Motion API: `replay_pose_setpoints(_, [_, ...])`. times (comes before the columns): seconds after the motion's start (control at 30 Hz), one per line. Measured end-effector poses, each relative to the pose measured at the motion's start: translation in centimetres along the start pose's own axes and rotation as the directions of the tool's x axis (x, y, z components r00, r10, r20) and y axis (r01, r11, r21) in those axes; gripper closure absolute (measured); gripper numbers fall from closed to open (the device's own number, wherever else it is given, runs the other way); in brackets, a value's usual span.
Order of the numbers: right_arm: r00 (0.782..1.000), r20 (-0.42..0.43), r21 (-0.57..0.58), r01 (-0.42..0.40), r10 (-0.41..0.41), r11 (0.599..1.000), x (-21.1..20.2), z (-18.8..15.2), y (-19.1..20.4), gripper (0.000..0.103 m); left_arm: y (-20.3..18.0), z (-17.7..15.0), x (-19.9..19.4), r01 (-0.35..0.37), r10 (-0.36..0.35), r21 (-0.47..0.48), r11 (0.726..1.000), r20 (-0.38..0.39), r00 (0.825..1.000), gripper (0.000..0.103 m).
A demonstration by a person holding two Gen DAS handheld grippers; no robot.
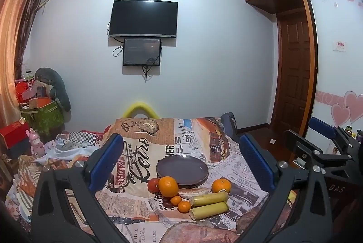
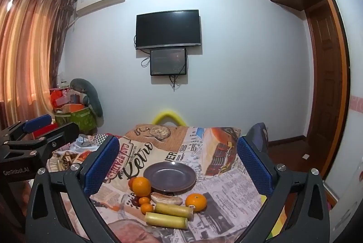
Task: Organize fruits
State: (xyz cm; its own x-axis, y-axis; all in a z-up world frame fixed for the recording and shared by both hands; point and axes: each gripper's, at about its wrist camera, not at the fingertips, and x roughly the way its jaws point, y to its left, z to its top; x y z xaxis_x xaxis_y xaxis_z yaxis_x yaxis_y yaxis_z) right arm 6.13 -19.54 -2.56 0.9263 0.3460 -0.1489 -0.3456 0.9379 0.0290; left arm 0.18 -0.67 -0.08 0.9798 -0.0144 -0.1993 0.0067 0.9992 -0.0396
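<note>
An empty dark purple plate (image 1: 182,169) (image 2: 170,176) sits on a table covered with a newspaper-print cloth (image 1: 136,152). In front of it lie a large orange (image 1: 168,186) (image 2: 141,186), a red fruit (image 1: 153,185), two small tangerines (image 1: 176,200) (image 1: 184,206), another orange (image 1: 221,185) (image 2: 196,202), a brown oblong fruit (image 1: 192,192) (image 2: 166,198) and two yellow-green sugarcane pieces (image 1: 209,199) (image 1: 208,210) (image 2: 166,220). My left gripper (image 1: 181,166) and right gripper (image 2: 178,166) are both open and empty, held above and short of the fruit.
A TV (image 1: 143,18) and a small screen (image 1: 141,52) hang on the far wall. Boxes and bags (image 1: 38,111) are piled at the left by the curtain. A wooden door (image 1: 295,75) is at the right. A yellow chair back (image 1: 140,109) stands behind the table.
</note>
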Motion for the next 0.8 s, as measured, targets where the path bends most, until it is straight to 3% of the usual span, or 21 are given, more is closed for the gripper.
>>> replay_pose_setpoints(0.8, [1.000, -0.011, 0.034, -0.011, 0.011, 0.999, -0.04, -0.18, -0.73, 0.000, 0.03, -0.36, 0.19, 0.004, -0.004, 0.001, 1.000, -0.004, 1.000, 0.000])
